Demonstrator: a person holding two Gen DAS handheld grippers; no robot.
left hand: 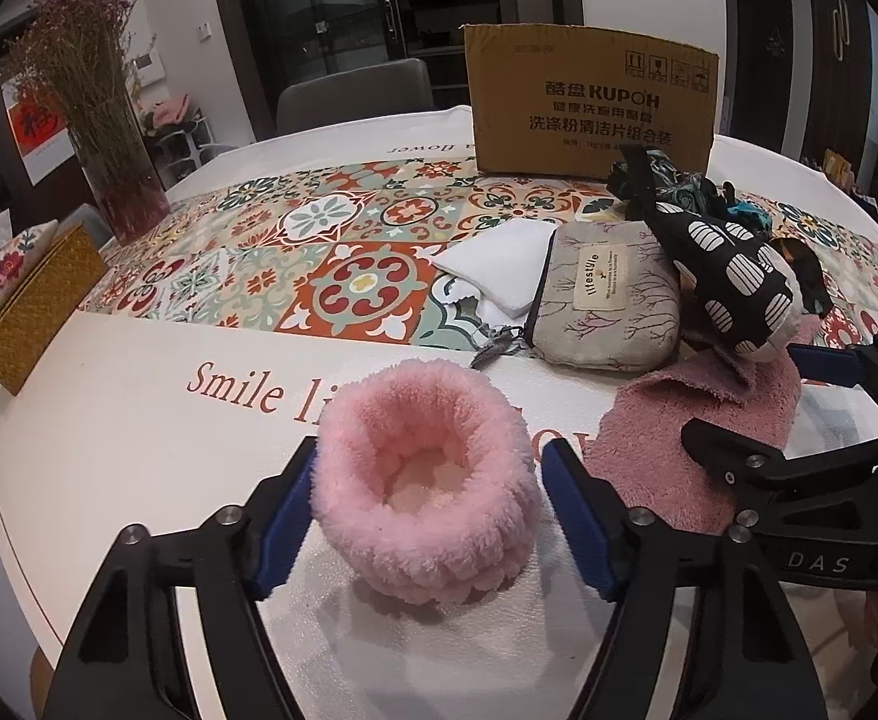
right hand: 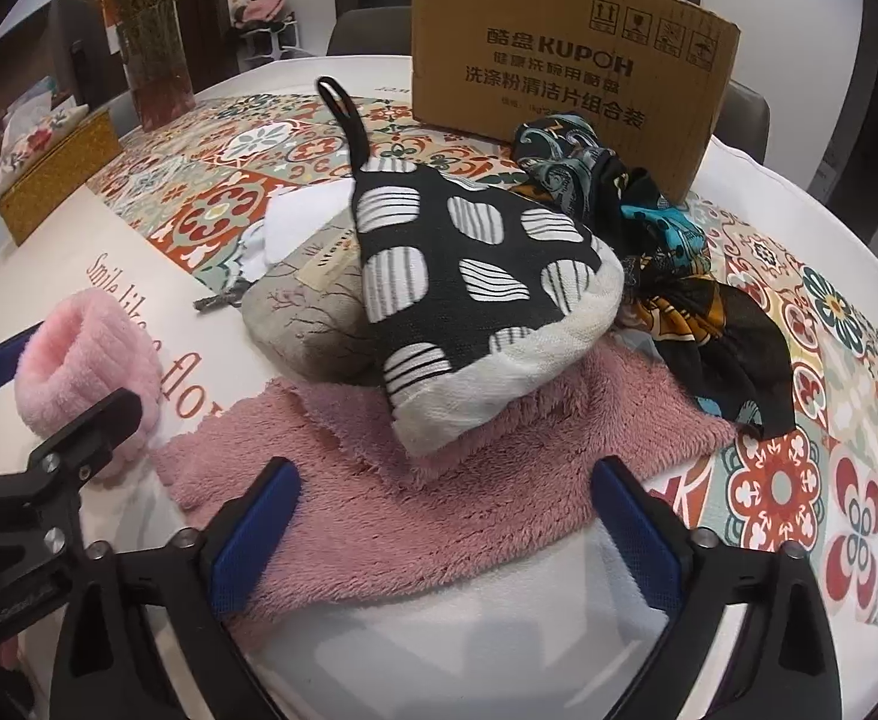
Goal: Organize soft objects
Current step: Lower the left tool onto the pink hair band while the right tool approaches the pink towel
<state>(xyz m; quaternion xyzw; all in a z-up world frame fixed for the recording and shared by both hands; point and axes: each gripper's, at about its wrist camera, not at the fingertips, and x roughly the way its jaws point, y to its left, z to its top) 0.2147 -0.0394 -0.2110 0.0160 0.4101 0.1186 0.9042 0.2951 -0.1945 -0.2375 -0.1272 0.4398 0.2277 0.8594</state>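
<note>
Patterned cloth covers the counter [left hand: 109, 450]. Left fingers [left hand: 283, 516] stand half open around the pink fluffy band [left hand: 424, 480], barely touching its sides; right fingers [right hand: 256, 531] gape over the pink towel [right hand: 439, 510] beside it. Both look light, squashy; pinch the band across its ring.

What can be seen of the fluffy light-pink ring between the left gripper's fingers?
The pink ring is a plush, fuzzy fabric band, seemingly a scrunchie or wristband, standing on the white tablecloth with its hollow centre facing up. It sits between the blue pads of the left gripper, which flank it closely; firm contact is unclear. A darker pink towel lies just to its right.
</note>
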